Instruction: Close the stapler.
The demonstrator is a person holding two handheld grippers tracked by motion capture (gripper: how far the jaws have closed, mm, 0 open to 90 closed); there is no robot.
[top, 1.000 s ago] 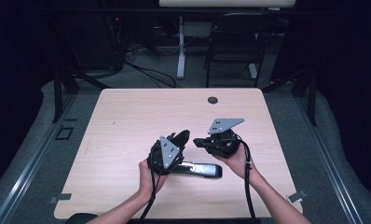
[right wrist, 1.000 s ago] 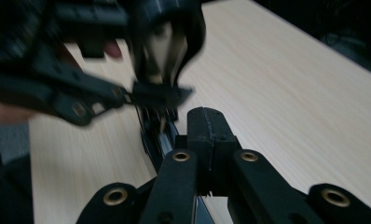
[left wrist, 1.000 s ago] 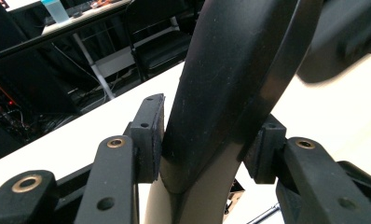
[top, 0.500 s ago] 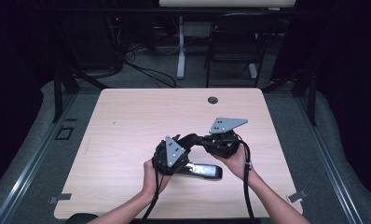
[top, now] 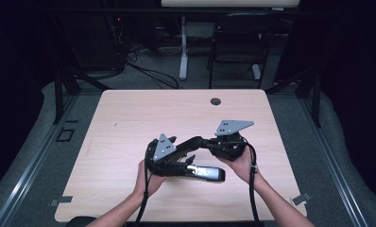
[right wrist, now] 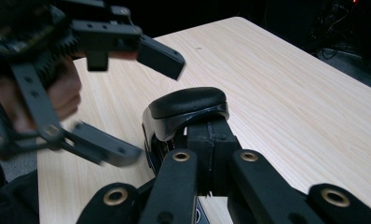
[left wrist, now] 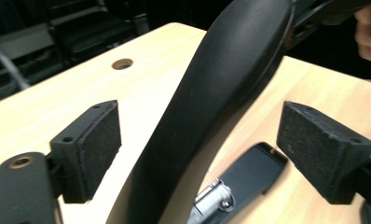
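Observation:
A black stapler lies swung open near the table's front edge. Its base (top: 207, 173) (left wrist: 254, 169) rests flat, with the metal hinge (left wrist: 212, 198) showing. Its curved upper arm (top: 192, 143) (left wrist: 221, 93) is lifted. My right gripper (top: 213, 143) (right wrist: 210, 135) is shut on the arm's rounded end (right wrist: 188, 105). My left gripper (top: 176, 156) (left wrist: 207, 149) straddles the arm. Its jaws have just been opening, and both pads (left wrist: 91, 148) stand off the arm. In the right gripper view the left gripper's fingers (right wrist: 158, 56) are spread wide.
The pale wooden table (top: 129, 123) has a round cable hole (top: 216, 101) near its far edge. A chair (top: 235, 47) and a desk leg (top: 183, 52) stand on the dark floor beyond. Cables trail from both grippers over the front edge.
The left gripper's jaws have spread wider around the stapler's lifted arm and it has turned a little toward the right gripper. The right gripper has stayed where it was.

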